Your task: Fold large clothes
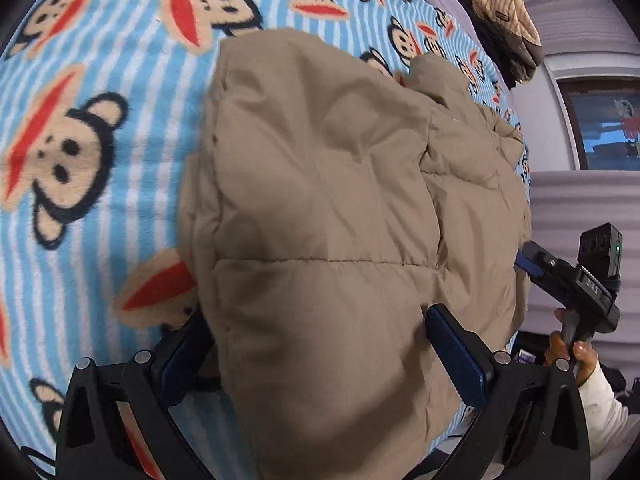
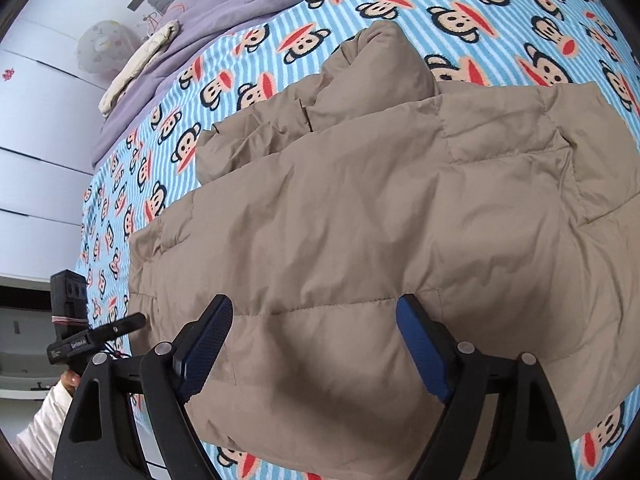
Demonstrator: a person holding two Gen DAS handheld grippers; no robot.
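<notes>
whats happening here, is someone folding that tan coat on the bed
Yes. A person holds a hand-held gripper in each hand over a tan puffer jacket spread on a monkey-print blanket. The left hand-held gripper has its jaws wide, straddling the jacket's near edge without pinching it. The right hand-held gripper is also open above the fabric. The jacket looks partly folded, one bunched part lying at its far side.

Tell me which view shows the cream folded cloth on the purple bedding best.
The right wrist view: the cream folded cloth lies in full sight on the purple bedding, upper left. The left wrist view shows only a strip of that bedding, and the cloth is not in it.
</notes>
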